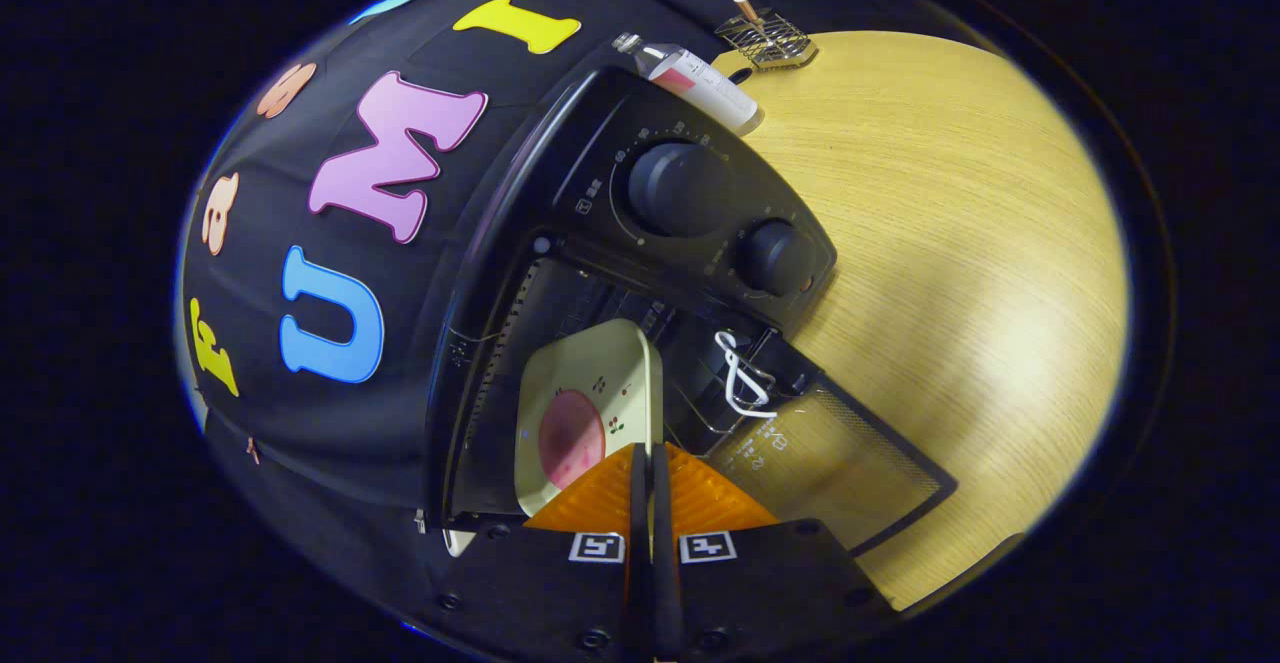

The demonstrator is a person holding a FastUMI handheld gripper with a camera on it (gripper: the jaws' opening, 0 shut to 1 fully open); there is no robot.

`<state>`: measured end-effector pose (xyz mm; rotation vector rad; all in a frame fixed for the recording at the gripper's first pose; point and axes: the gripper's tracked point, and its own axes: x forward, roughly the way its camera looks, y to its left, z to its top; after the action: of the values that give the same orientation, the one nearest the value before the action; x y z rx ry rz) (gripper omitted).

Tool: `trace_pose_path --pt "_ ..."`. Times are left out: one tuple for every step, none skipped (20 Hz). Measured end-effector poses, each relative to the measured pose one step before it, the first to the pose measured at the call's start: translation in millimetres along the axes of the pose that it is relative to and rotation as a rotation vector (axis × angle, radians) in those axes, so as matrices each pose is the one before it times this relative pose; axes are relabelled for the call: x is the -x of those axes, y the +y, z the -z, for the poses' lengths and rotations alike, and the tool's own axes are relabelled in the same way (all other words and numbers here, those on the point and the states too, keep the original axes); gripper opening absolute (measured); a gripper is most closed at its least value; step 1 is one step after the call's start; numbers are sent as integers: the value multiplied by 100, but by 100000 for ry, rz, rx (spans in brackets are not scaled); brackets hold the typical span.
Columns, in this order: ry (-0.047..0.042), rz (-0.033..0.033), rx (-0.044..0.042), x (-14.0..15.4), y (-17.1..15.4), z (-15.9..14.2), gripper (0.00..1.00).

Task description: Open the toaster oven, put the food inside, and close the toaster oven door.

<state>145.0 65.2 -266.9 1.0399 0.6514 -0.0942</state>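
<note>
Cream tray (590,398) with pink food (571,438) is clamped edgewise by the gripper (650,463), pointing toward eleven o'clock into the opened toaster oven (690,203).

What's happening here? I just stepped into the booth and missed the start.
A person is loading a toaster oven with a handheld gripper. The oven door is open, lying down over the wooden table. The fingers are pressed together on the near edge of a pale square plate carrying a pink piece of food, and the plate sits partly inside the oven cavity. A bottle lies behind the oven.
</note>
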Motion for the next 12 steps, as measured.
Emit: trace_pose_path --pt "-393 261 -653 -554 122 129 5" --pt "-65 -36 -1131 -575 133 138 5" --pt "-366 120 -1106 -345 95 27 5" --pt "-1150 93 -908 -442 77 -209 5" --pt "-295 558 -959 -255 11 -165 5" --pt "-329 -200 -1240 -270 187 -19 5" --pt "252 591 -1412 -336 70 -138 6" --pt "-214 968 -424 -231 87 85 5" --pt "-19 1452 399 -13 -19 -198 6" --pt "-154 1292 686 -71 72 193 6" --pt "-628 -200 77 372 234 -205 7" --pt "-1231 -493 174 -83 313 166 10"
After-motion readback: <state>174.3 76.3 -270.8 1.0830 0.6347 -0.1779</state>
